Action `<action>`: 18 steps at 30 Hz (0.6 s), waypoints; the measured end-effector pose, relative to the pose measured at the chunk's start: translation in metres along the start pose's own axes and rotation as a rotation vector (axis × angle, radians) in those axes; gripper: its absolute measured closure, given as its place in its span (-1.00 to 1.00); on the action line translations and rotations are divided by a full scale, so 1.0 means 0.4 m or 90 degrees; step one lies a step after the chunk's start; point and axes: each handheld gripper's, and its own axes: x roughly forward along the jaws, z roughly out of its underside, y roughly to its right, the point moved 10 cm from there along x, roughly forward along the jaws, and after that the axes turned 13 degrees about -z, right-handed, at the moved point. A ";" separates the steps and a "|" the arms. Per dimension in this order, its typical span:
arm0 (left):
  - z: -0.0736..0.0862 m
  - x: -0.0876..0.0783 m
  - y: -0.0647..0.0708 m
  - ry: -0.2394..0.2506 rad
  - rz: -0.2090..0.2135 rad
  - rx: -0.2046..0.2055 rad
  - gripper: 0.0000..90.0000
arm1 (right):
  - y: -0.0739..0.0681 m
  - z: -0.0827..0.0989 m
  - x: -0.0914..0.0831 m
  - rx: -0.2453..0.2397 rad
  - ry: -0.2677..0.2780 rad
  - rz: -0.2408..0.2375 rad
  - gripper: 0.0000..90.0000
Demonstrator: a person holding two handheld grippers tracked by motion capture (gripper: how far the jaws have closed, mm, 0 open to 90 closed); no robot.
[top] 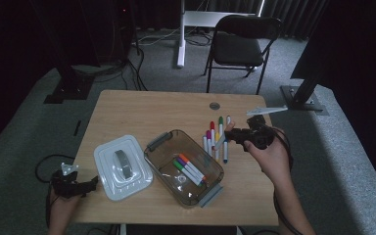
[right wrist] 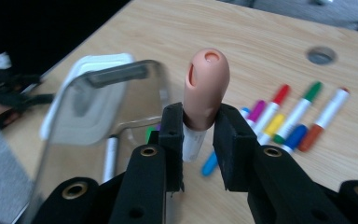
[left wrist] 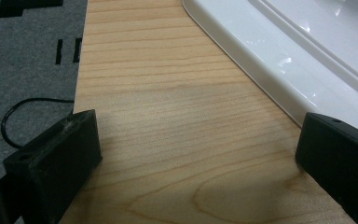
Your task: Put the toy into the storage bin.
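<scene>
Item: peach-capped marker point(right wrist: 206, 88), clamped upright in your right gripper point(right wrist: 199, 140), held above the table point(top: 142, 110) beside the loose markers point(top: 215, 139). Destination: clear bin point(top: 183, 166). Carry it level over the rim, then release low. Left gripper point(left wrist: 186, 154) idle, jaws spread beside the white lid point(left wrist: 307, 60).

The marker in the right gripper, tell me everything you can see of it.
The marker has a white barrel and a rounded peach-coloured cap with a small notch and a slot in it, plastic by the look of it. It stands upright between the fingers of the right gripper, which are shut on it just below the cap. It is held above the wooden table, clear of the other markers lying there. In the high view it shows as a pale tip beside the clear box.
</scene>
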 end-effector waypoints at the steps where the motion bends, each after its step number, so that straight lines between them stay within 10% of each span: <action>1: 0.000 0.000 0.000 0.000 0.000 0.000 -0.99 | -0.018 -0.003 0.003 -0.009 -0.001 -0.009 0.63; 10: 0.000 0.000 0.000 0.000 0.000 0.000 -0.99 | -0.139 0.025 0.067 -0.053 -0.055 -0.107 0.63; 18: 0.000 0.000 0.000 0.000 0.000 0.001 -0.99 | -0.174 0.102 0.175 -0.063 -0.153 -0.145 0.63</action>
